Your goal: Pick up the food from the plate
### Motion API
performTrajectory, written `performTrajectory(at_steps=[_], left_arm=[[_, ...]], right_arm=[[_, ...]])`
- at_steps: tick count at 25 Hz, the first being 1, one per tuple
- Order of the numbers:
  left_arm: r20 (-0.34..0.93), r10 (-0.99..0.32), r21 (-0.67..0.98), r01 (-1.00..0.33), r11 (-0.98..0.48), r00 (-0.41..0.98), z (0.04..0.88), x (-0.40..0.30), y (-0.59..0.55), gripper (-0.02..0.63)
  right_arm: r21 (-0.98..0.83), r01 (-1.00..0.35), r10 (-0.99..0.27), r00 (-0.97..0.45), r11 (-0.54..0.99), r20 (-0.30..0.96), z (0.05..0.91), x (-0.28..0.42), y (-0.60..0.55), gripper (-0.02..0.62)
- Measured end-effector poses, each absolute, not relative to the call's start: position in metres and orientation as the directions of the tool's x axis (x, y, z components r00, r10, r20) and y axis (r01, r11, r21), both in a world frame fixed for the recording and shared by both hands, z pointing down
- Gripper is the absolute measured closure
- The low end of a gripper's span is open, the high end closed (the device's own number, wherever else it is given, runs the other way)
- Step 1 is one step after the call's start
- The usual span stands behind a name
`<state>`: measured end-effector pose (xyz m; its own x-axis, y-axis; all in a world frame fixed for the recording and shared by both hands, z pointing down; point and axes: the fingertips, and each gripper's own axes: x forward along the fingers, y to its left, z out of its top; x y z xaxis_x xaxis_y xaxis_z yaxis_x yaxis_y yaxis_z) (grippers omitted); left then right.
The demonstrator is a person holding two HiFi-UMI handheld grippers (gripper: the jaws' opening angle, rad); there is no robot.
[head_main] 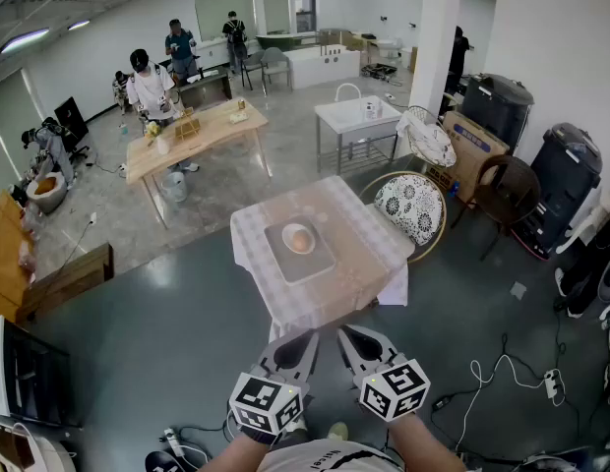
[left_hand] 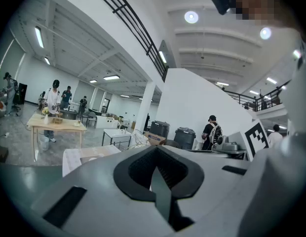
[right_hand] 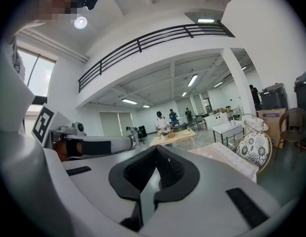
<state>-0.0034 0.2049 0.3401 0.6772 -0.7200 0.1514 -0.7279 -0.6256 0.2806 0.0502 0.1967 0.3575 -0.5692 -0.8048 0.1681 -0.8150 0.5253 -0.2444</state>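
A round, pale orange piece of food point(head_main: 299, 237) lies on a grey square plate point(head_main: 310, 261). The plate rests on a small table with a light checked cloth point(head_main: 359, 226) in the middle of the head view. My left gripper point(head_main: 303, 339) and right gripper point(head_main: 348, 335) are side by side near the person's body, short of the table's near edge and well apart from the food. In the left gripper view the left gripper point(left_hand: 156, 147) has its jaws shut with nothing between them. The right gripper point(right_hand: 156, 148) looks the same in its own view.
A wicker chair with a patterned cushion point(head_main: 411, 207) stands right of the table, with a white sink stand point(head_main: 356, 116) behind it. A long wooden table point(head_main: 192, 131) with people around it is at the back left. Bins point(head_main: 566, 180) and floor cables point(head_main: 487, 377) are on the right.
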Motion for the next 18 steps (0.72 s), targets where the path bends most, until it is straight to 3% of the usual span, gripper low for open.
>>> performTrajectory(at_steps=[18], left_arm=[[0.143, -0.712, 0.293, -0.717, -0.633, 0.687, 0.350, -0.023, 0.191, 0.601]], right_arm=[[-0.286, -0.816, -0.819, -0.555, 0.502, 0.144, 0.358, 0.032, 0.186, 0.578]])
